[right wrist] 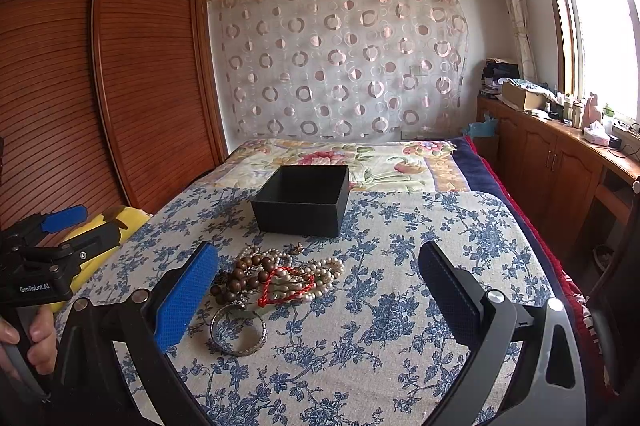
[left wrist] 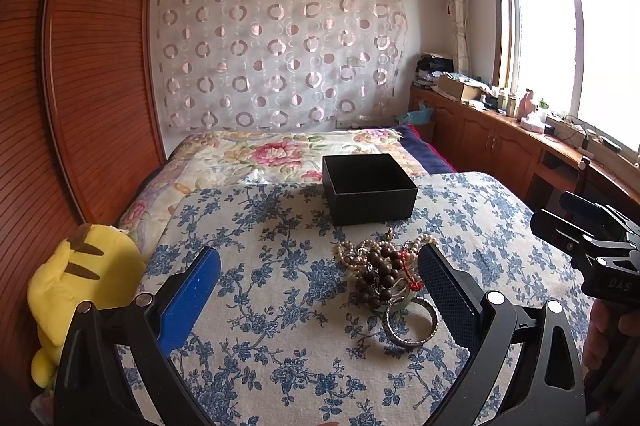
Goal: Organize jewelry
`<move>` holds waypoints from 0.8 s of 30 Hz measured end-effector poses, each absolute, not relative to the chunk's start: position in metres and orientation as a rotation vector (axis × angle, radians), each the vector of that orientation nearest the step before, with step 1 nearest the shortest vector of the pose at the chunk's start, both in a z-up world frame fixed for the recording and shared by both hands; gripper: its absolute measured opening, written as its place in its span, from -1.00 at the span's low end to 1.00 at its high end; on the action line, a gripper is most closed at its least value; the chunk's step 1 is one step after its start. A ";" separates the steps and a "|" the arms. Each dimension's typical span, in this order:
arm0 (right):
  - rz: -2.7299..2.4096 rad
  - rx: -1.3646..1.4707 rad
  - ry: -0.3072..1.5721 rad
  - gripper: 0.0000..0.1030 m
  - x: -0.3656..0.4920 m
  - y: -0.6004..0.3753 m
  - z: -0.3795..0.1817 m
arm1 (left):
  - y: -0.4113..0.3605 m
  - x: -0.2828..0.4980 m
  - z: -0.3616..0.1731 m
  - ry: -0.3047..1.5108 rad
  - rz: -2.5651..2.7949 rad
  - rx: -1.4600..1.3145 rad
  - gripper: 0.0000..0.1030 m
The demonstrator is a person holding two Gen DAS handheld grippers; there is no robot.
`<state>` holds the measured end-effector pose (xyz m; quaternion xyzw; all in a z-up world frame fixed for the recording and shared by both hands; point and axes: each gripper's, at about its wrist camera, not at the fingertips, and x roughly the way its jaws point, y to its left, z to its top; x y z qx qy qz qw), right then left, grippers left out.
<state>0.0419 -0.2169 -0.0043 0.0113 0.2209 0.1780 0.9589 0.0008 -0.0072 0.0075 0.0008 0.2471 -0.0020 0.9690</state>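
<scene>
- Left wrist view, from the left edge: a yellow plush toy (left wrist: 86, 290) lies beside the blue-flowered cloth (left wrist: 280, 306), against the wooden wardrobe (left wrist: 80, 65).
- My left claw (left wrist: 320, 290) hangs above the cloth with its jaws spread wide, holding nothing; the blue pad sits on one side, the dark pad on the other.
- Between those pads, nearer the dark one, lies the jewelry pile (left wrist: 384, 274): brown wooden beads, pearl strands and a red cord tangled together.
- A silver bangle (left wrist: 410, 324) lies flat on the cloth at the near edge of the pile, touching it.
- Beyond the pile stands the black box (left wrist: 370, 187), lidless, its inside dark.
- At the right edge my right claw (left wrist: 568, 226) shows from the side; its jaws are apart there.
- Right wrist view, from the left: my left hand (right wrist: 28, 338) grips the handle of the left claw (right wrist: 84, 222), which is gaping.
- The jewelry pile (right wrist: 276, 278) lies just beside my blue pad, the silver bangle (right wrist: 239, 332) nearest me.
- My right claw (right wrist: 320, 290) is wide open and grips nothing.
- The black box (right wrist: 302, 201) stands behind the pile on the cloth.
</scene>
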 end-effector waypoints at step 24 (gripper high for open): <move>0.363 0.024 0.446 0.95 0.039 -0.216 -0.001 | -0.006 0.000 0.007 0.497 -0.006 0.000 0.85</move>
